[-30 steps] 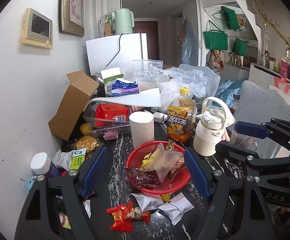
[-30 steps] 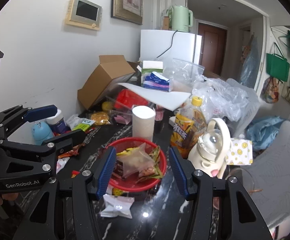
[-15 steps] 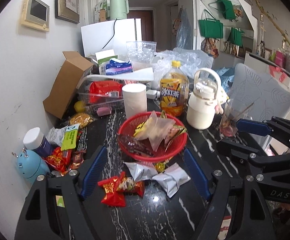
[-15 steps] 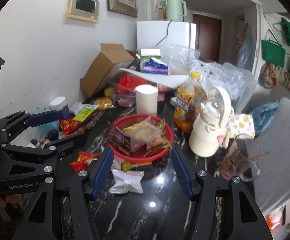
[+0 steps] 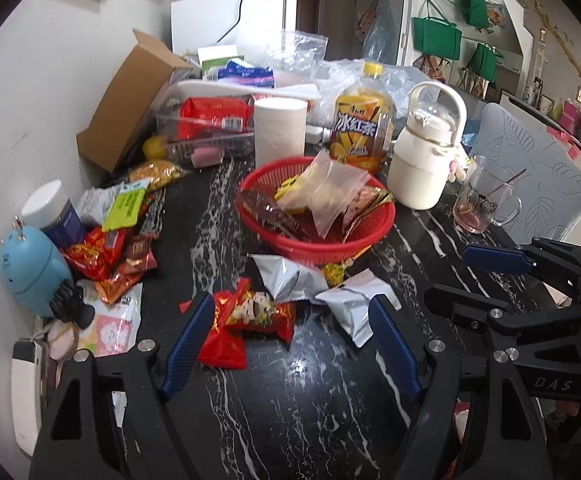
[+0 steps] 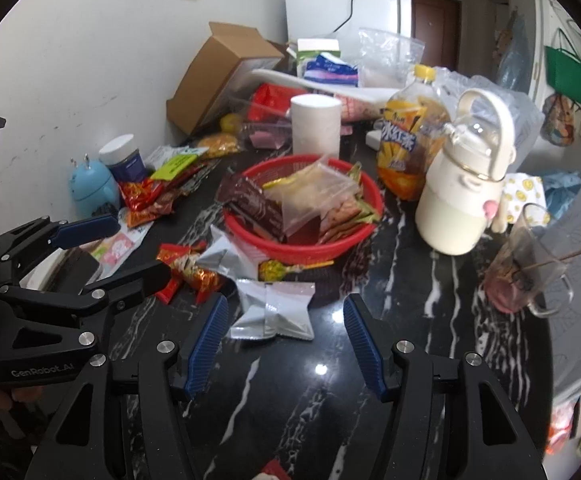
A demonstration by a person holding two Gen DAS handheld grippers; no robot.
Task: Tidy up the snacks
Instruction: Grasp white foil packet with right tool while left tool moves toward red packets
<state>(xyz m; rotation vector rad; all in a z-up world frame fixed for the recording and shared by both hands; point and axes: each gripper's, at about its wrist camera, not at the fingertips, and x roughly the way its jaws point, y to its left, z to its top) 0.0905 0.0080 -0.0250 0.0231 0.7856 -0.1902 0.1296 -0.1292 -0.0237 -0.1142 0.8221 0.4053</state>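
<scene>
A red basket holding several snack packets stands mid-table on the black marble top. Loose packets lie in front of it. A red packet and two silver packets lie just beyond my left gripper, which is open and holds nothing. My right gripper is open too, and a silver packet lies on the table between its fingertips, untouched. The red packet lies to that gripper's left. Each gripper shows in the other's view, the left one and the right one.
Behind the basket stand a paper roll, an iced-tea bottle, a white jug and a glass mug. More snacks, a blue gadget and a jar crowd the left wall side. A cardboard box leans at the back.
Both grippers have come down toward the tabletop and tilted further downward, so the loose packets now lie at their fingertips. The right jaws have widened slightly.
</scene>
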